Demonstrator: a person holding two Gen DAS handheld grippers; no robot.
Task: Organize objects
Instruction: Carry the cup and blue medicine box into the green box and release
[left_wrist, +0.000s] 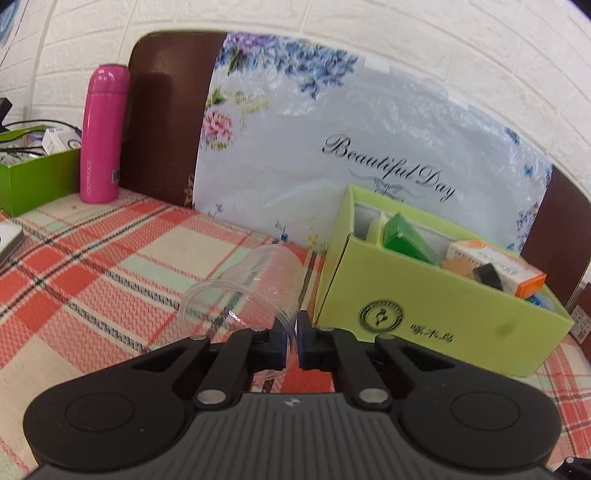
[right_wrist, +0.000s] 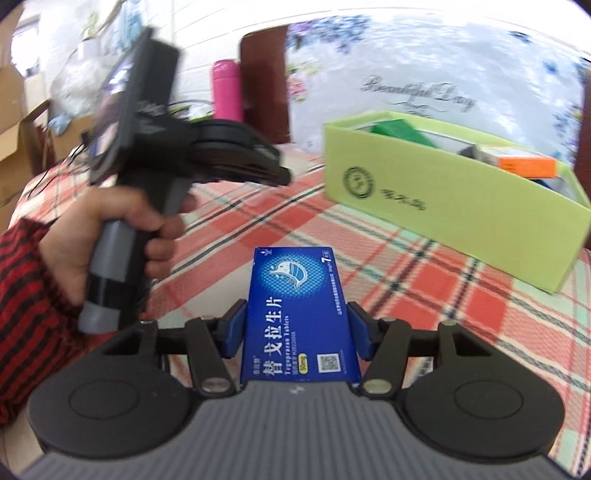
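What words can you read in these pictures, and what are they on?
"Beautiful Day": floral board behind the table.
"替戈拉生片", "Tegoprazan Tablets", "7": blue medicine box in the right hand-held gripper.
Light green box logo, pink bottle print, orange-white carton: too blurred to read.

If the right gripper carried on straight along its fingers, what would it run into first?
The right gripper, shut on the blue medicine box, probably meets bare plaid tablecloth first; the light green box sits right of that line.

Both tools clamped, left hand on its grip

The left tool (left_wrist: 291, 341) had its fingers nearly together; the right tool (right_wrist: 295, 332) was spread wide, clamping; the left hand (right_wrist: 107, 236) wrapped the handle.
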